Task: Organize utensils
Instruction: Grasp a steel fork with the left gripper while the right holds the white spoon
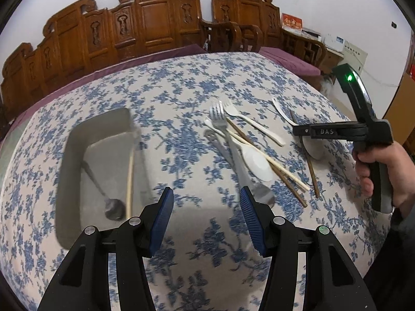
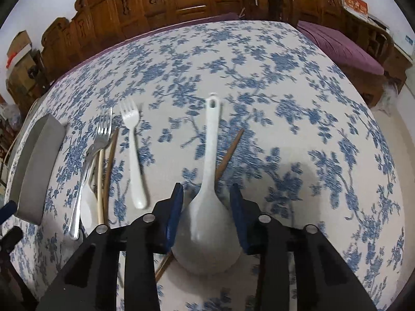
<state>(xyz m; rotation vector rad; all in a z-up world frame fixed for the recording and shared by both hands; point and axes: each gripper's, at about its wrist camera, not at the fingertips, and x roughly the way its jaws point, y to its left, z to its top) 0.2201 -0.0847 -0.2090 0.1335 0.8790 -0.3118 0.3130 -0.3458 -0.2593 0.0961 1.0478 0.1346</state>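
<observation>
— Blue pads of the right gripper (image 2: 206,204) flank a white spoon's (image 2: 207,223) bowl on the cloth (image 2: 259,77); whether they press it I cannot tell.
— And the left gripper (image 1: 206,215)?
— Parted, nothing between, over the cloth beside the grey tray (image 1: 67,155).
— What's in the tray?
— One metal spoon (image 1: 114,207) and one chopstick (image 1: 129,181). Forks (image 1: 218,116) lie piled just right of it.

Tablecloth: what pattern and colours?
Blue floral print on white tablecloth; clearest in the right wrist view.
</observation>
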